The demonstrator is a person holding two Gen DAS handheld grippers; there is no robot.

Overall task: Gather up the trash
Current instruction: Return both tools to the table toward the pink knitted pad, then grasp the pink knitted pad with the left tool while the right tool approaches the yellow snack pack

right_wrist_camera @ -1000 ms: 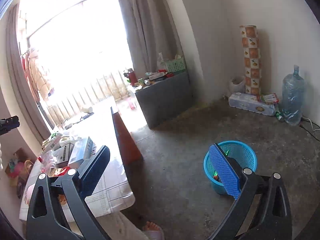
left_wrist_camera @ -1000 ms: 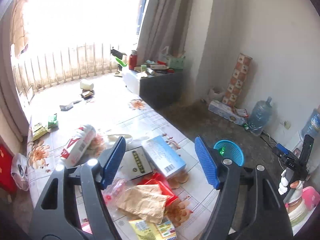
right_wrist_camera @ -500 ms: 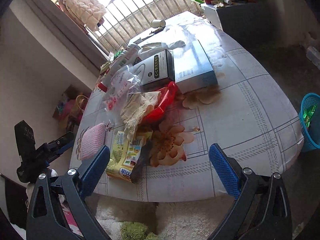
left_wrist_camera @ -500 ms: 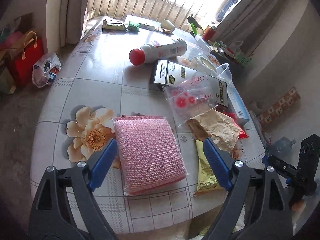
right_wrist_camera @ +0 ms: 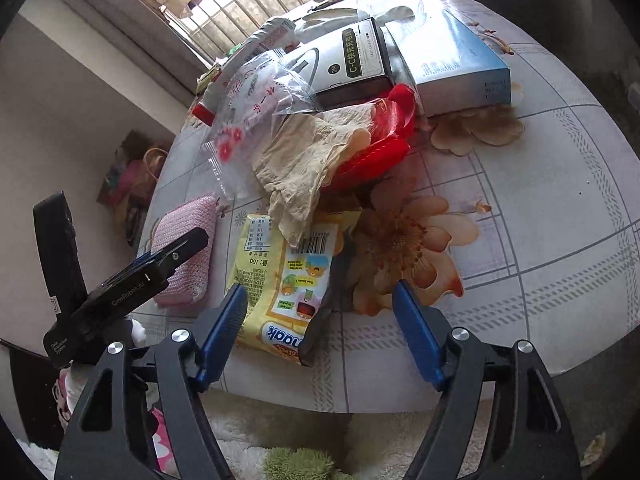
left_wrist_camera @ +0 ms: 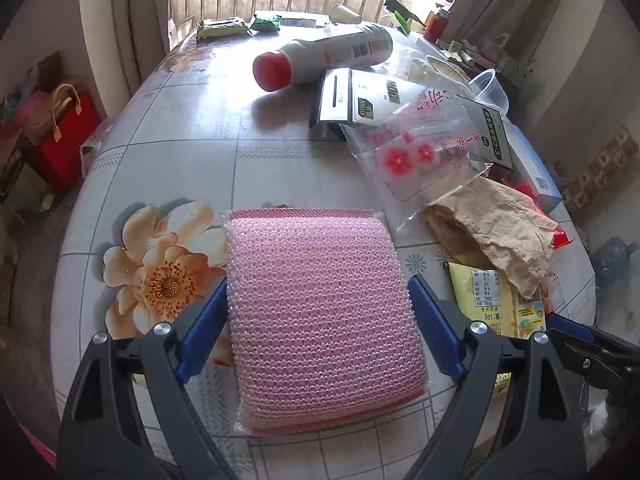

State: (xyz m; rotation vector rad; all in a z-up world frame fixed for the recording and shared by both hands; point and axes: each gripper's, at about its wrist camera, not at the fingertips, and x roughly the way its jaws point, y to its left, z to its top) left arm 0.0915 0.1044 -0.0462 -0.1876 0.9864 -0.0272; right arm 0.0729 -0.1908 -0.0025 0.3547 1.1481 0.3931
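Left gripper: jaws spread, straddling pink mesh scouring pad in clear wrap, flat on floral-tiled tablecloth | Right gripper: jaws spread over yellow snack packet at table's near edge | crumpled brown paper overlaps packet's far end.

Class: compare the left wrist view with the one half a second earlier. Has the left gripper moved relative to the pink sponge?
Yes. The left gripper has moved forward: its jaws now flank the pink sponge, which lies on the table.
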